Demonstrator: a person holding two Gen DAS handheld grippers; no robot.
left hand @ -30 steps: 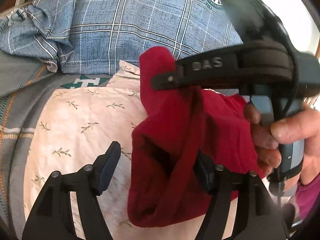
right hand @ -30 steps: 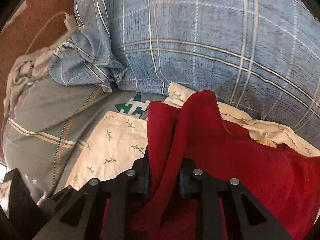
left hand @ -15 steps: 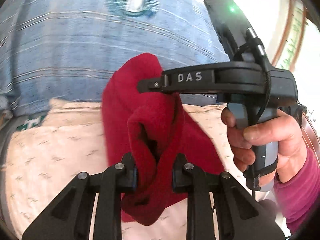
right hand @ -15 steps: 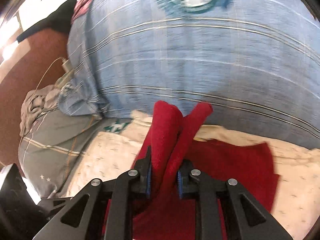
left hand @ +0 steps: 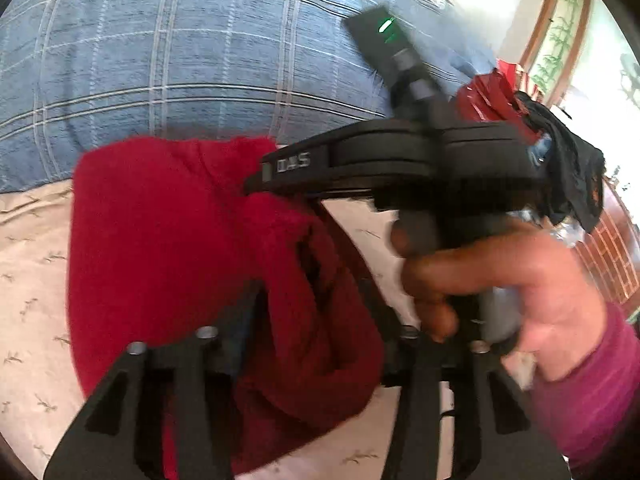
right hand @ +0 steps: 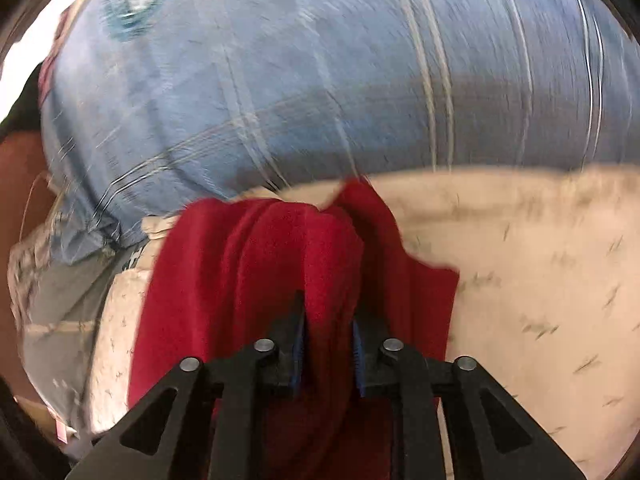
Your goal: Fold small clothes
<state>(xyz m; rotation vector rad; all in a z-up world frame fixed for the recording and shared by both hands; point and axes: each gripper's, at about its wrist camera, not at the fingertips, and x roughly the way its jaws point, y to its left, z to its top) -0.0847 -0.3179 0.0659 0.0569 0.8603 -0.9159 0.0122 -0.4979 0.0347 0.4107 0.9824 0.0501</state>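
Across the left wrist view, your left gripper (left hand: pixel 316 344) sits low in frame with its jaws part open, having just been opening. A bunched fold of the red garment (left hand: pixel 168 240) lies between the fingers (left hand: pixel 200 364); the left pad meets the cloth, the right finger is partly hidden behind the fold, so I cannot tell whether the pads press or merely flank it. The garment drapes over the cream leaf-print sheet (left hand: pixel 32 288), its upper edge against the blue plaid pillow (left hand: pixel 180 60). Your right gripper's body (left hand: pixel 400 160), marked DAS, crosses the frame from the right above the cloth, a green light on its top. Your right hand (left hand: pixel 500 284) wraps its handle, magenta sleeve (left hand: pixel 592 392) at the wrist. Behind it: a dark cloth (left hand: pixel 576 176), something red (left hand: pixel 488 96), a wooden window frame (left hand: pixel 548 28). Heavy blur throughout.

Right wrist view, also smeared. Your right gripper (right hand: pixel 328 344) has its jaws narrow, and they have just been opening slightly; a thick ridge of the red garment (right hand: pixel 260 264) fills the gap, both blue-lined pads against it. The rest of the cloth spreads to both sides of the fingers and lies on the cream sheet (right hand: pixel 540 272). The blue plaid pillow (right hand: pixel 320 72) fills the upper frame. At left, grey bedding (right hand: pixel 68 304) is visible.
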